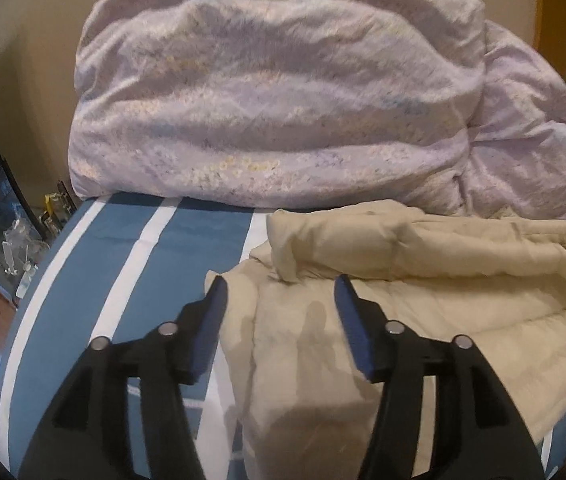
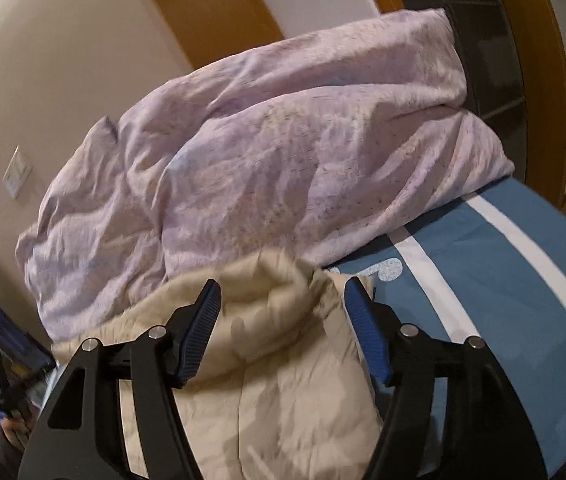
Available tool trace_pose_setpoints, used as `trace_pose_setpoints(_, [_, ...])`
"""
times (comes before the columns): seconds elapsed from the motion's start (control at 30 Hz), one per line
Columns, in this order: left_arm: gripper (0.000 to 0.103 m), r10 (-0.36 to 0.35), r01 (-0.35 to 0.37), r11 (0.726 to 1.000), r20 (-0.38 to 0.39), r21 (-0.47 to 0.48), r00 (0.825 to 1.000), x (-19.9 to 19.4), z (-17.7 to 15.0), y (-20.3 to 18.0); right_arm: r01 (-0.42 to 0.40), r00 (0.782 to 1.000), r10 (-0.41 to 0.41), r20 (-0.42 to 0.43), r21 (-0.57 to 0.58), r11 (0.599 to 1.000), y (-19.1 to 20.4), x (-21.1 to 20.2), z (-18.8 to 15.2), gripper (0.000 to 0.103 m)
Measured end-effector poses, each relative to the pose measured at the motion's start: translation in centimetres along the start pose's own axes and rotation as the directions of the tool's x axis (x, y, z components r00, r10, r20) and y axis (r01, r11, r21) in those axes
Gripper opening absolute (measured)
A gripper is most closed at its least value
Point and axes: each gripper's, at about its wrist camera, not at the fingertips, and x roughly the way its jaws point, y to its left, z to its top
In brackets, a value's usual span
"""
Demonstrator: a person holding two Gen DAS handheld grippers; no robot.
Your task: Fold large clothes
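Grippers both hang with jaws apart, left (image 1: 281, 284) and right (image 2: 283, 290), gripping nothing above the cream jacket (image 1: 423, 300) bunched on the striped bed (image 1: 187, 240) by the duvet (image 1: 275, 112), probably lining up for a fold.

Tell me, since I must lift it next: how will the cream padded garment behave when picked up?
The cream garment is puffy and creased, so probably floppy and light. It lies in loose folds, so layers may slip apart and sag.

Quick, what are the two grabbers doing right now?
Left gripper: open, holding nothing, over the beige coat.
Right gripper: open, holding nothing, coat under it.
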Motion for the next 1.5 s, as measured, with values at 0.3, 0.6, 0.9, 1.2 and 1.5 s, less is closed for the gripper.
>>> trace_pose_setpoints(0.3, [0.070,0.022,-0.024,0.998,0.030,0.057,0.999,-0.3,-1.7,-3.4,0.028,0.993,-0.035,-0.112,-0.064,0.998,1.7,3.7,-2.9,0.051])
trace_pose_setpoints(0.6, [0.070,0.107,-0.107,0.992,0.005,0.072,0.994,5.0,-1.6,-5.1,0.163,0.972,-0.183,-0.145,-0.138,0.977,2.1,8.9,-3.8,0.050])
trace_pose_setpoints(0.9, [0.083,0.128,-0.127,0.991,-0.020,0.045,0.992,8.1,-0.8,-4.6,0.274,0.940,-0.309,-0.143,-0.222,0.936,2.5,11.6,-4.9,0.050])
trace_pose_setpoints(1.2, [0.088,0.116,-0.114,0.993,-0.045,0.037,0.992,9.7,-0.8,-4.3,0.316,0.921,-0.363,-0.139,-0.273,0.908,2.9,12.7,-5.5,0.050])
trace_pose_setpoints(1.5, [0.092,0.104,-0.102,0.994,-0.081,0.029,0.991,10.6,-0.9,-4.0,0.322,0.909,-0.379,-0.171,-0.288,0.902,2.9,13.2,-5.6,0.052])
